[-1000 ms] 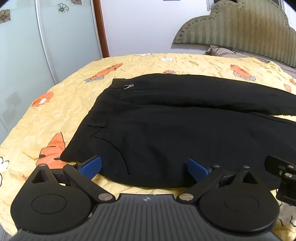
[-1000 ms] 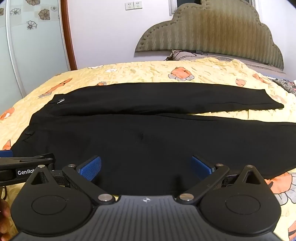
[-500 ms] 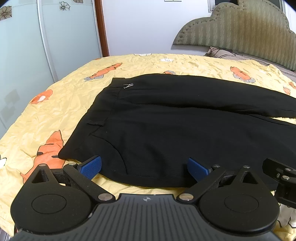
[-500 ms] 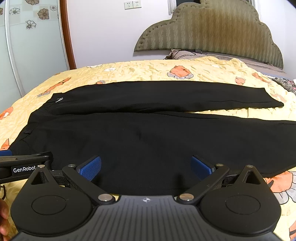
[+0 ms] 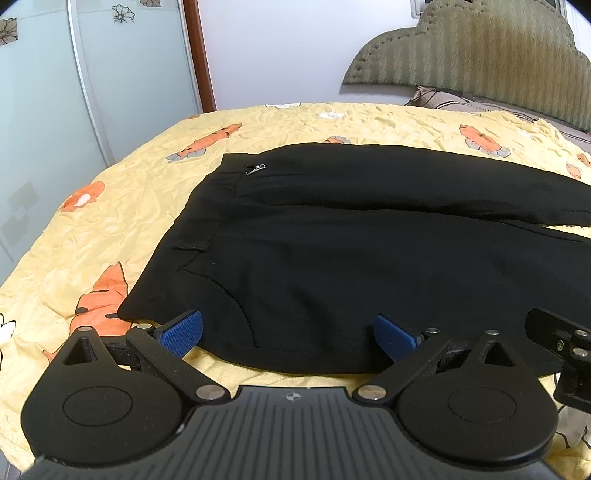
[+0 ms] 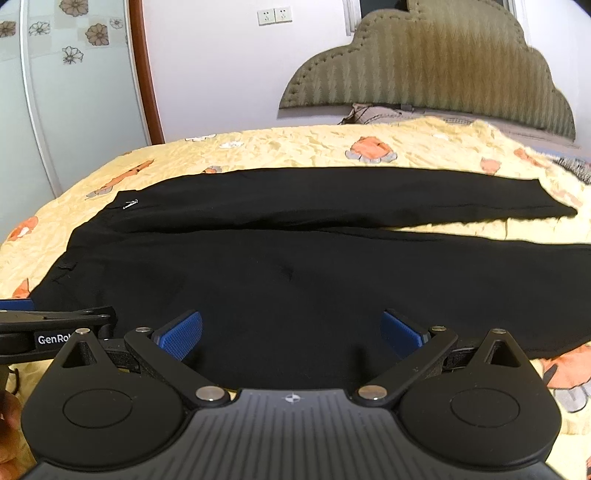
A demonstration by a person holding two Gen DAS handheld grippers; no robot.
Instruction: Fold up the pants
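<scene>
Left gripper (image 5: 289, 332) jaws wide, holding nothing, poised over the near edge of the pants (image 5: 351, 251) by the waist end. Right gripper (image 6: 291, 334) also spread wide and empty, over the near edge of the near leg further right.

We see the pants lying flat on the bed (image 6: 303, 147), spread open, waistband (image 5: 207, 206) to the left, both legs running right: far leg (image 6: 332, 195) and near leg (image 6: 369, 280) side by side, splitting apart toward the right with a wedge of yellow sheet between them. Small metal clip (image 5: 255, 170) at the far end of the waistband.

We judge this is the very start: no fold made, both tools lining up on the near long edge. Next move likely calls for closing both on that near edge, lifting together and carrying the near leg over onto the far one, edges matched.

Around: yellow bedspread with orange prints, padded headboard (image 6: 424, 70) far right, sliding glass doors (image 5: 74, 92) far left, wall sockets (image 6: 273, 15) on the far wall.
</scene>
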